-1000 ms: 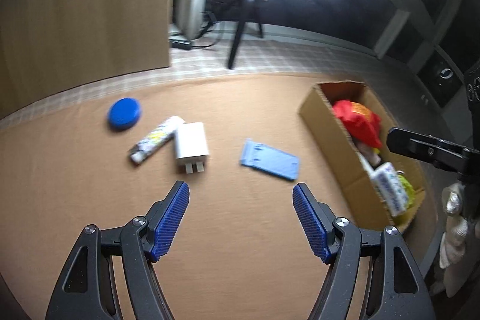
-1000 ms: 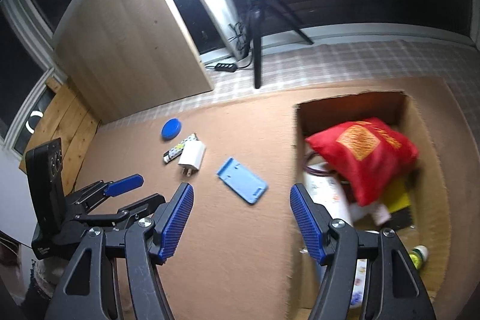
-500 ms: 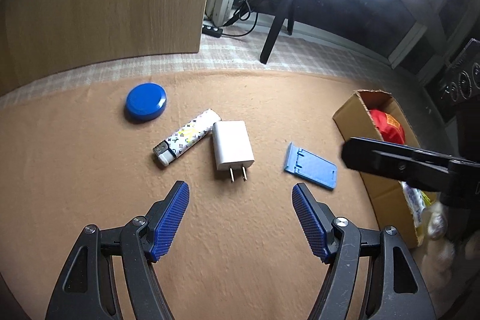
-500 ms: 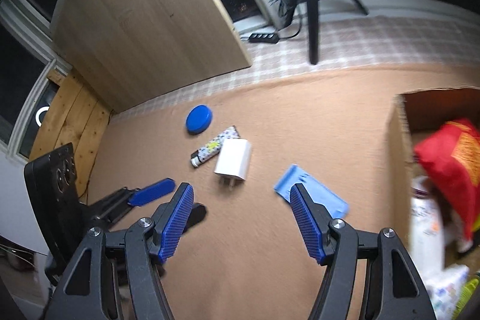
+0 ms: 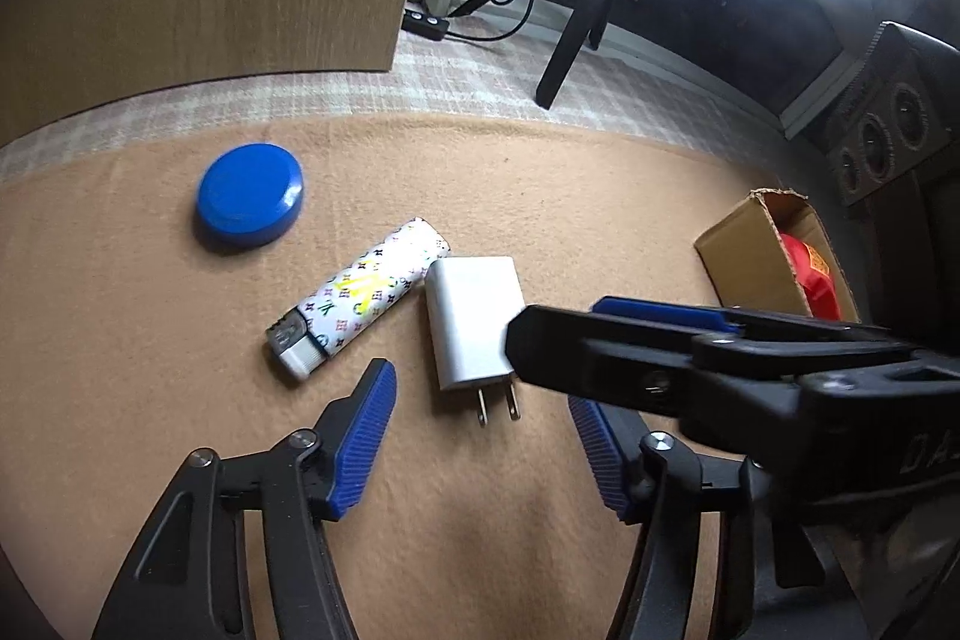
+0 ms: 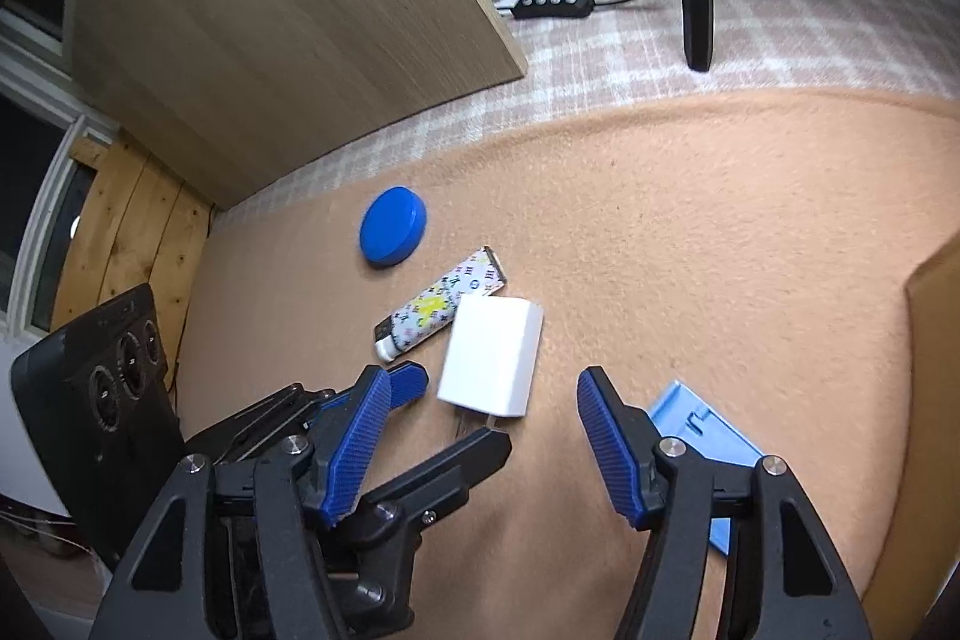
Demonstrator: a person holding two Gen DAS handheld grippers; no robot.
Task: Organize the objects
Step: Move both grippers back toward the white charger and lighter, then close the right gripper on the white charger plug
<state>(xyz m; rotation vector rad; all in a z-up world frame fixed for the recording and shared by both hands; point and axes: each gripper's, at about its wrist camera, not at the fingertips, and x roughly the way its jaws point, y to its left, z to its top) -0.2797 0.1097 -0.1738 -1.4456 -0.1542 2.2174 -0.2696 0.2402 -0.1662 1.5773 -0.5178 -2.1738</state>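
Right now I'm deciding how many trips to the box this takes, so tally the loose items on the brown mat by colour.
Blue: 2, the round lid and the light blue stand
White: 1, the charger plug
White with coloured print: 1, the lighter
Total: 4 loose items. The cardboard box and its contents are not counted.

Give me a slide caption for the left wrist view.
Open left gripper hovers over white charger beside patterned lighter on tan cloth.
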